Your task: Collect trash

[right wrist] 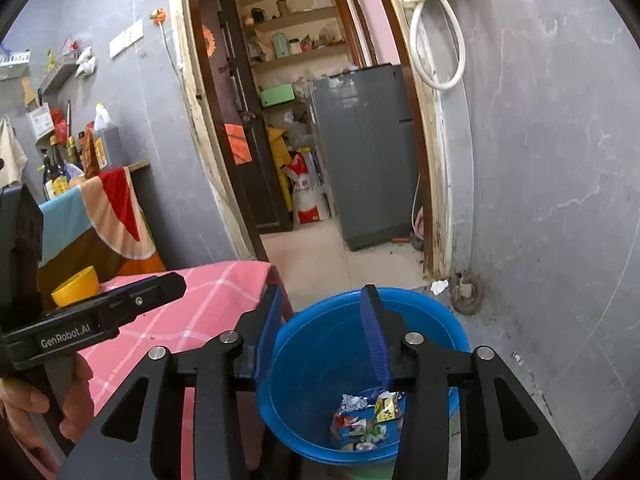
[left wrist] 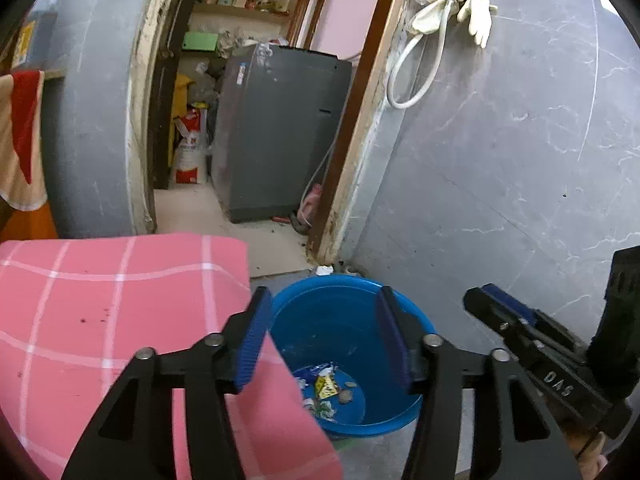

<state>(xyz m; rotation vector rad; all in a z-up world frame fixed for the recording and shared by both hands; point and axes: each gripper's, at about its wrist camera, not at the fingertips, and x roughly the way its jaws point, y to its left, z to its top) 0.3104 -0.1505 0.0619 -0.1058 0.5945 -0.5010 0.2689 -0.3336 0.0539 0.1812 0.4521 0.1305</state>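
- both grippers hang over the blue bucket [right wrist: 304, 360], which stands on the floor just beside the table with the pink checked cloth [left wrist: 100, 300]; the collected trash [right wrist: 366, 420], crumpled wrappers and paper, lies on the bottom of the bucket.
- the step in hand looks like the moment after a drop, or a pause before the next pick. to do it well, i would lift each gripper straight up, clear of the bucket rim, so nothing is knocked, and then look for what is left.
- one candidate is the small white scrap [right wrist: 439, 286] on the floor near the door frame, behind the bucket; i cannot tell if it is trash or not.
- the left gripper [left wrist: 322, 340] has its fingers wide apart and holds nothing; its left finger [left wrist: 250, 344] is in front of the cloth edge, and contact is not clear.
- the right gripper [right wrist: 322, 340] also has its fingers apart and empty, touching nothing that i can see.
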